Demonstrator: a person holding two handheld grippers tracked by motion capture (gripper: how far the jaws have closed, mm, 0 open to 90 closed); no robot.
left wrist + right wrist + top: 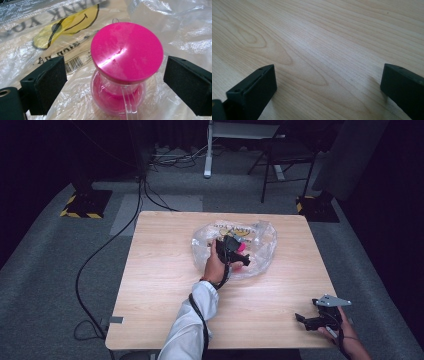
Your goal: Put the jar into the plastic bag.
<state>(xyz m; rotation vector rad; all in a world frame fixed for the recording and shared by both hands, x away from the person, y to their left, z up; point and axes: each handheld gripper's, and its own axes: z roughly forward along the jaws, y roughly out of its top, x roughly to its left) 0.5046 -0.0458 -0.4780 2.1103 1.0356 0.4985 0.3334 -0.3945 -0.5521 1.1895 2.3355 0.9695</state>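
A pink-capped clear plastic hourglass-like piece (126, 51) stands on a crinkled clear plastic bag (175, 27) printed with a yellow smiley. My left gripper (116, 77) is open around it, one black pad on each side with a gap to the pink cap. In the high view the left gripper (234, 251) is over the bag (260, 242) at the middle back of the table, with the pink piece (242, 248) at its tips. My right gripper (303, 319) is open low over bare wood near the front right corner. In its own view the right gripper (328, 87) has nothing between its jaws.
The light wooden table (160, 285) stands on grey carpet. Behind it are a black chair (287, 155), a white desk leg (208, 150) and cables on the floor. Black cables trail from both grippers.
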